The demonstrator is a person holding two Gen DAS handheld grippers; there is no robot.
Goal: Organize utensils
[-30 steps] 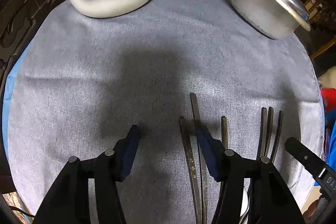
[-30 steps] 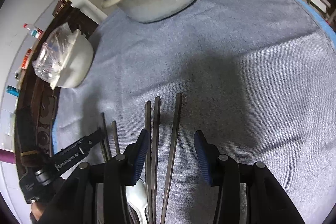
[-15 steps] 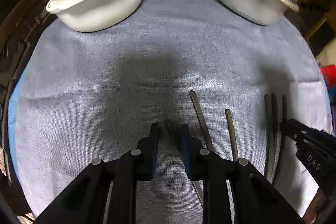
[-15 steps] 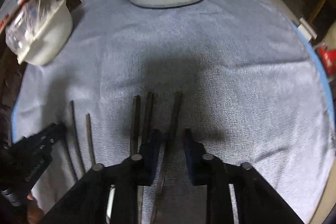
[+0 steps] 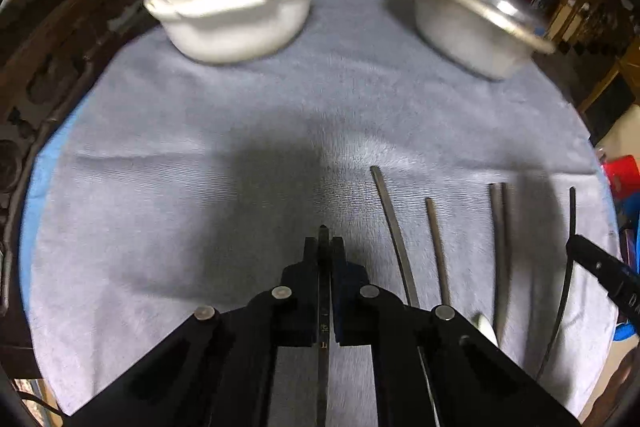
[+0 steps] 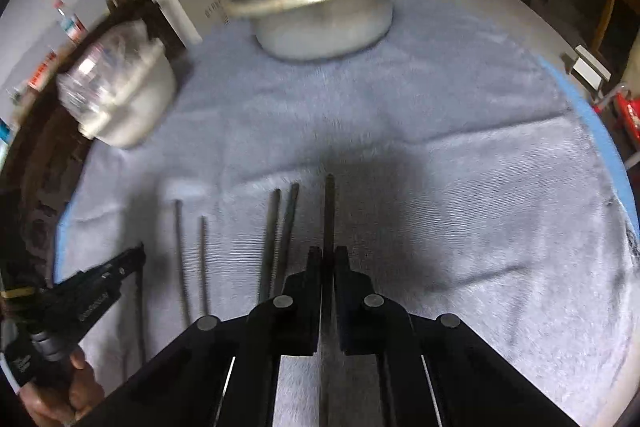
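A grey cloth (image 5: 200, 155) covers the round table, whose blue edge (image 6: 592, 115) shows at the sides. At the far edge stand two big vessels: a white bowl (image 5: 236, 27) with a clear plastic bag in it, toward the far left, and a lidded metal pot (image 5: 476, 31) toward the far right.

Along the near edge lie dark chopsticks (image 5: 498, 247), roughly parallel, pointing to the far edge: a lone pair near the middle, another close pair to their right.

The left gripper (image 5: 323, 247) has its jaws pressed tight on one chopstick (image 5: 323, 233), whose tip just clears the pads. The right gripper (image 6: 328, 259) is likewise clamped on another single chopstick (image 6: 329, 211), which sticks out well past its fingers.
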